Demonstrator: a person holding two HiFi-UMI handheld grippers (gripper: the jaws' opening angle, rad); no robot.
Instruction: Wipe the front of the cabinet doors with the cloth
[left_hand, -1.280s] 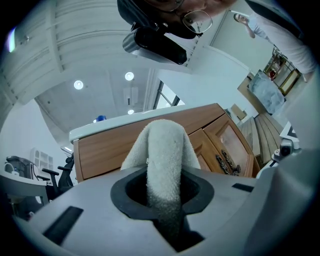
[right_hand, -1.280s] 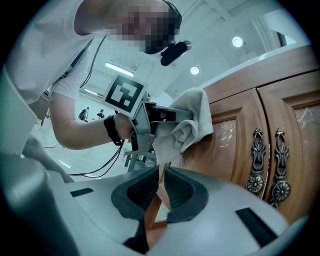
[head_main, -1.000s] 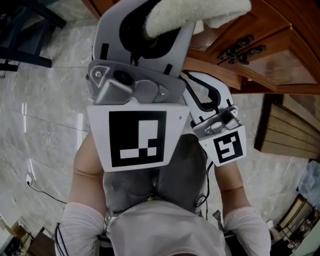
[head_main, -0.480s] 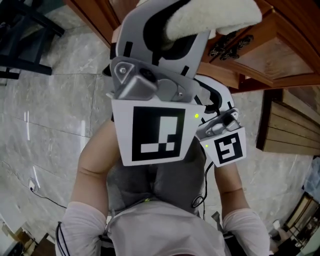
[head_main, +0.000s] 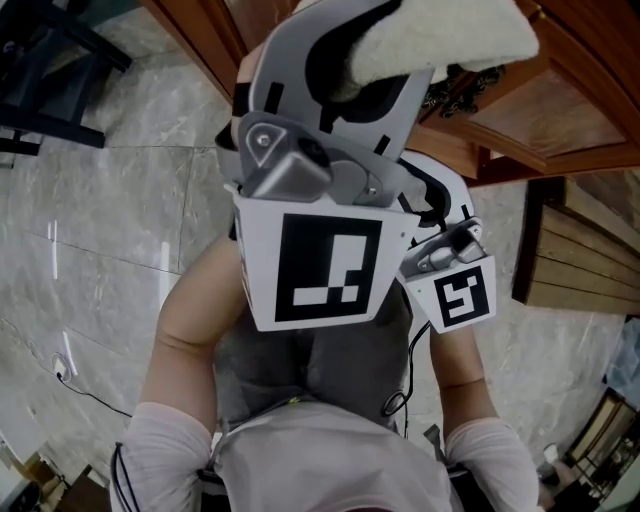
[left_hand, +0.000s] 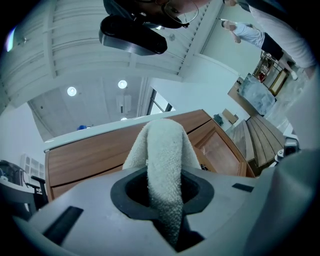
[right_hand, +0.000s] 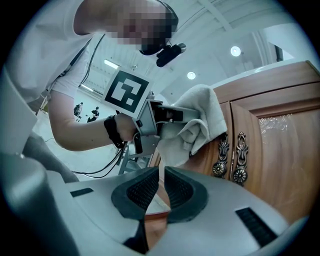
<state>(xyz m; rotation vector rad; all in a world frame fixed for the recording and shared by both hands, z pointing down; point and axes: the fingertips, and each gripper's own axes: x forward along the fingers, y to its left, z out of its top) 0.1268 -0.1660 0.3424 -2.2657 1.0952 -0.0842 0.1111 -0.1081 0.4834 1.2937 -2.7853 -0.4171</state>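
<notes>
Left gripper (left_hand: 163, 186) — clamped on cloth (right_hand: 199, 121), raised against door (right_hand: 282, 150) near handles (right_hand: 229, 158). Right gripper (right_hand: 161, 188) — jaws nearly shut, empty. Risk: hanging folds snag handles, dragging cloth from grip

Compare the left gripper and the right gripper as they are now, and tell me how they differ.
The left gripper has its tongs clamped on the white cloth; the right gripper has its tongs closed on nothing. In the head view the left gripper is held high and looms large; the right gripper sits lower beside it. Both point toward the wooden cabinet doors.
</notes>
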